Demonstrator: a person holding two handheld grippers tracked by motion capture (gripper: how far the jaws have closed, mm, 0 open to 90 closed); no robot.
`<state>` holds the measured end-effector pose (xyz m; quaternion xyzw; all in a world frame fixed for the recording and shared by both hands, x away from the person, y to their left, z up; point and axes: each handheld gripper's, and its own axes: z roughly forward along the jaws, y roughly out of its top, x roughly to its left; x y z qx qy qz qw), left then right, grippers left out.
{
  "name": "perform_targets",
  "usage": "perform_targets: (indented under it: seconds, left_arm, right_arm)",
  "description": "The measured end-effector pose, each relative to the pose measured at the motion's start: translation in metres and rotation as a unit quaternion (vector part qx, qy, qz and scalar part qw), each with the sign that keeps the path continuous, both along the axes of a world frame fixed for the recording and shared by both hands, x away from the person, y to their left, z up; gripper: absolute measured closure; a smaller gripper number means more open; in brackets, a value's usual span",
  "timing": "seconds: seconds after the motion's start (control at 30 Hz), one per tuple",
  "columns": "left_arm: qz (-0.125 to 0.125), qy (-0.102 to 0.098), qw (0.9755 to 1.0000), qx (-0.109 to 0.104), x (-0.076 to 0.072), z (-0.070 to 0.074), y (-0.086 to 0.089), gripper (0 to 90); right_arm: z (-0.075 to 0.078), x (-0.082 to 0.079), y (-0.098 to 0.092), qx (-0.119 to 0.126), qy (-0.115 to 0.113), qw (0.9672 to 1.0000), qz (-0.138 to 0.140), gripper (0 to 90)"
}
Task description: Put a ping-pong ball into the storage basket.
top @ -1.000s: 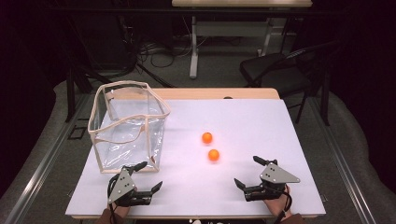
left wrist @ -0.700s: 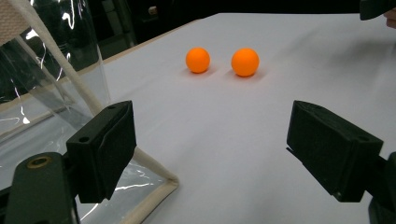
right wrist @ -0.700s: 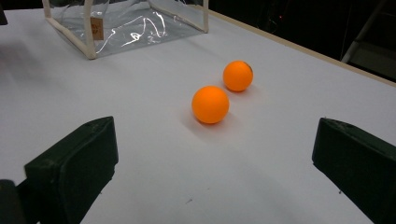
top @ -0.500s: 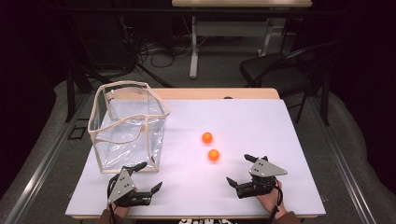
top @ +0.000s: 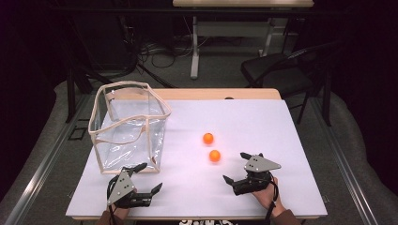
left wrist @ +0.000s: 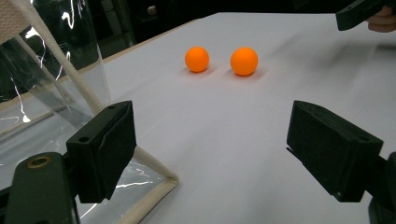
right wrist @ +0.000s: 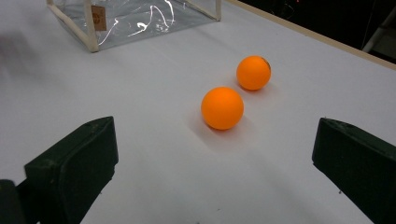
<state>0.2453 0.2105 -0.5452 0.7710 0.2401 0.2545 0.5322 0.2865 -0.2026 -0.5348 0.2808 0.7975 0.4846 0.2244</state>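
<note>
Two small orange plastic balls (top: 208,138) (top: 214,156) lie just apart at frame centre on the white table (top: 244,117). Right gripper (top: 237,168) and left gripper (top: 150,178), lower frame, both released. Clear plastic bag (top: 127,126) stands upper left.

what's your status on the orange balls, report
Left gripper and right gripper open, empty. Two orange balls loose on table, outside clear bag. Path clear.

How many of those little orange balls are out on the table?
2. One orange ball lies mid-table, the nearer ball just in front of it, toward the right gripper. None visible inside the clear bag.
</note>
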Motion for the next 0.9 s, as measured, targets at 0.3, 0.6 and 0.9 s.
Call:
perform_targets:
  seconds: [0.3, 0.6, 0.9]
  left_arm:
    - [-0.003, 0.000, 1.0000, 0.002, 0.000, 0.000, 0.000, 15.7]
    - [-0.005, 0.000, 1.0000, 0.003, 0.001, 0.000, 0.000, 15.8]
    - [-0.004, 0.001, 1.0000, 0.004, 0.001, 0.000, 0.000, 15.7]
  right_arm:
    - [0.001, 0.011, 0.005, 0.001, 0.009, 1.0000, 0.004, 0.0]
    - [0.000, 0.023, 0.008, 0.003, 0.022, 0.9997, 0.004, 0.0]
    - [0.000, 0.035, 0.012, 0.001, 0.033, 0.9994, 0.005, 0.0]
